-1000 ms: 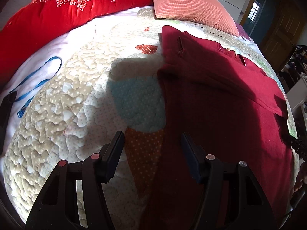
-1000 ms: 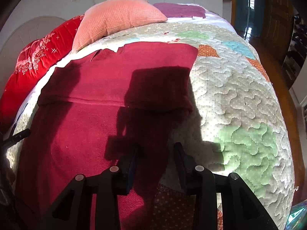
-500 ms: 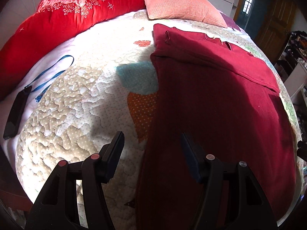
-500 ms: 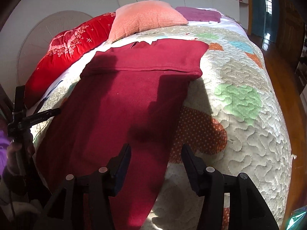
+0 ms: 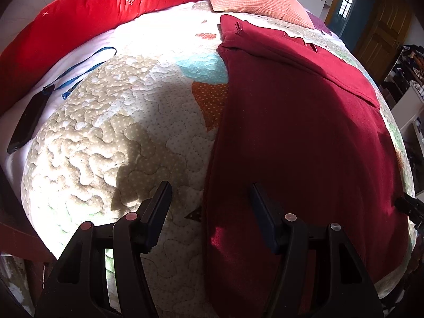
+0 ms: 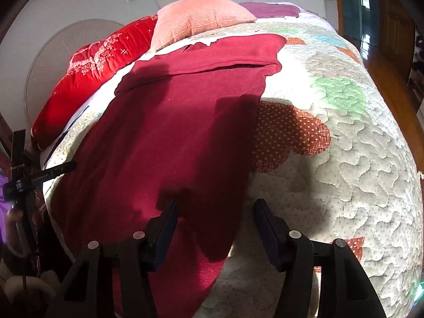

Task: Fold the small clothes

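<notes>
- The left gripper (image 5: 209, 198) is wide apart and holds nothing.
- The right gripper (image 6: 213, 216) is apart too, its jaws just closing a bit, empty.
- The dark red garment (image 5: 296, 137) lies flat on the quilt (image 5: 111, 137).
- The peach pillow (image 6: 198, 18) sits far back.

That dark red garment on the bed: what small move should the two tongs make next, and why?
Probably lower both tongs onto the near hem and pinch it. The dark red garment lies flat on the quilt, its far end already folded over. The left tongs and right tongs hang open above its near corners, gripping nothing.
</notes>
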### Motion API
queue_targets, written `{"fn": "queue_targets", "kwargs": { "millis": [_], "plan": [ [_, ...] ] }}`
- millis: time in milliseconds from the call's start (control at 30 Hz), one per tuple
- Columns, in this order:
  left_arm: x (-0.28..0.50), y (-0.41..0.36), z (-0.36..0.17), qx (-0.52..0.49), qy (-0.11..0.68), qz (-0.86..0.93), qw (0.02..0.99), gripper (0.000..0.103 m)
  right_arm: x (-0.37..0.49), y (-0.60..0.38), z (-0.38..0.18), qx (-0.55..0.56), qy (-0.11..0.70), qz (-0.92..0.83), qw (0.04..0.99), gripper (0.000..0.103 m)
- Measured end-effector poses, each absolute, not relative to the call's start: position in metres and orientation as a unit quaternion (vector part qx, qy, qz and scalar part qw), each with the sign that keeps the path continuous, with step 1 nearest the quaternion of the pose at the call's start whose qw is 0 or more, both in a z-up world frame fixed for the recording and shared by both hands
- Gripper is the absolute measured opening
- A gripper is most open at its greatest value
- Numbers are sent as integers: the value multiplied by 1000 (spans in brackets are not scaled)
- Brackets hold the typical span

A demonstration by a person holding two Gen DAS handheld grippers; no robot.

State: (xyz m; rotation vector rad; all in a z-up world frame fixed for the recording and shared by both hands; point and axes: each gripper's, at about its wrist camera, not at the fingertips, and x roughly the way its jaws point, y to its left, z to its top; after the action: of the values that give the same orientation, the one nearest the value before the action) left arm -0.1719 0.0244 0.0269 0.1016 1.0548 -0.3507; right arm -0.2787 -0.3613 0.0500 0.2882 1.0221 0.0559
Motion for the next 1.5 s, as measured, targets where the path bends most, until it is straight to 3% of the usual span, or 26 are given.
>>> {"fn": "queue_targets", "kwargs": {
  "millis": [33,100,433,533,567,600,1000,1067,1233,1267,1333,1400,1500],
  "plan": [
    [-173,25,27,46,501,-168,848,61,-279,-359,52,123,485,29,865,16],
    [-176,27,26,40,504,-171,845,61,-283,-362,55,121,477,28,870,10],
    [-195,48,26,-2,522,-185,833,61,-301,-381,55,184,465,12,866,9],
    [-201,56,27,-16,529,-192,827,61,-316,-386,58,241,451,40,858,28],
    [-204,58,27,-18,530,-194,825,61,-321,-387,59,248,451,48,856,44],
    [-207,60,27,-19,531,-195,825,61,-327,-386,59,250,451,52,855,52],
    [-224,64,27,-32,545,-206,812,63,-358,-357,45,264,453,117,844,59],
    [-225,62,26,-39,546,-215,809,74,-353,-353,42,274,449,127,841,59],
    [-227,50,24,-33,548,-234,802,75,-345,-349,37,288,437,130,843,58],
    [-226,48,23,-27,547,-233,804,75,-345,-349,36,289,434,128,844,58],
    [-227,45,23,-18,542,-236,806,75,-347,-348,38,274,434,118,850,46],
    [-228,43,23,-11,541,-242,805,75,-349,-349,41,254,436,110,856,26],
    [-228,43,24,0,540,-253,803,57,-352,-356,45,265,428,111,857,13]
  ]
}}
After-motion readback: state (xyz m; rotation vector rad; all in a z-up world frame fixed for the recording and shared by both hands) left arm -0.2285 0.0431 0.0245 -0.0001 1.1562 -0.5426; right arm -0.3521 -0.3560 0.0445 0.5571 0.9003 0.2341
